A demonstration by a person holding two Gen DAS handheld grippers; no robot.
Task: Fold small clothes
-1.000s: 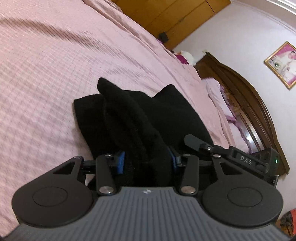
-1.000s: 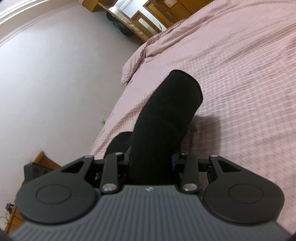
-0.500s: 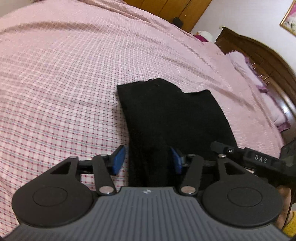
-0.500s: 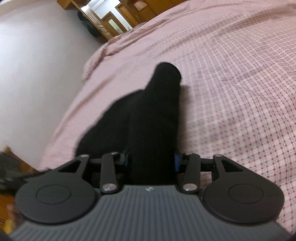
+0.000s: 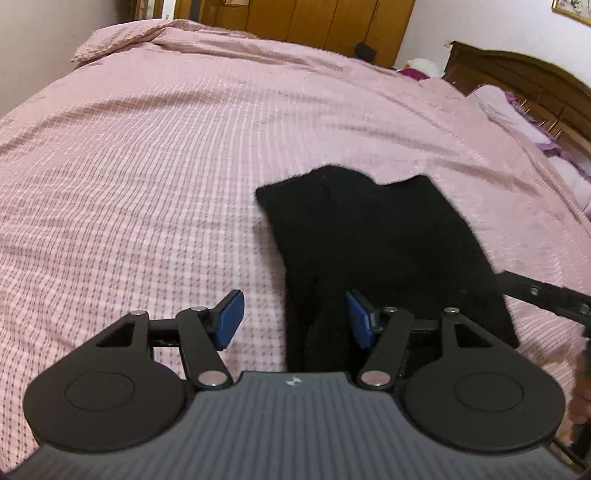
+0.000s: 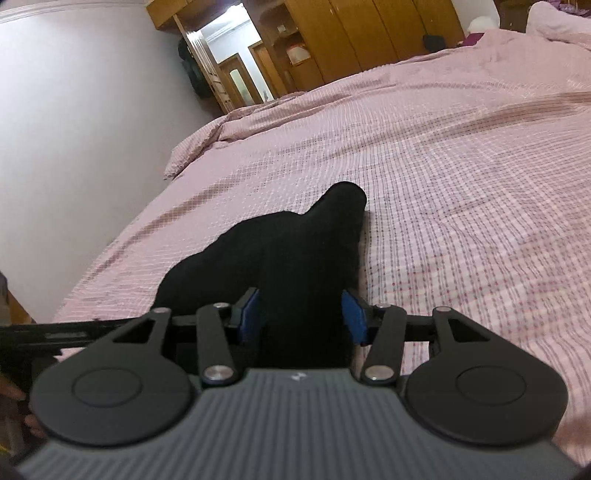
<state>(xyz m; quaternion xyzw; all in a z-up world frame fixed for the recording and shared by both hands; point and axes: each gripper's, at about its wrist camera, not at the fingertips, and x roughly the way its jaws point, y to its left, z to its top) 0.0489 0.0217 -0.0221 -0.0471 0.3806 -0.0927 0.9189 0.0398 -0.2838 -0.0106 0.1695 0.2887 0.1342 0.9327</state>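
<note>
Two grippers are working at the near end of a black knitted garment that is lying flat on the pink checked bedspread. In the left wrist view the left gripper is standing with its jaws apart, having just been opening: its left blue pad is hanging over bare bedspread, clear of the cloth, while a narrow strip of the garment is lying between the jaws, close against the right pad. The right gripper's black arm is reaching in from the right edge, just beside the garment's near right corner. In the right wrist view the right gripper is straddling a raised fold of the black garment; its jaws have just been opening, and the blue pads are sitting at either side of the cloth, which is filling the gap, so I cannot tell whether they are pressing on it. A wooden wardrobe is standing beyond the bed.
</note>
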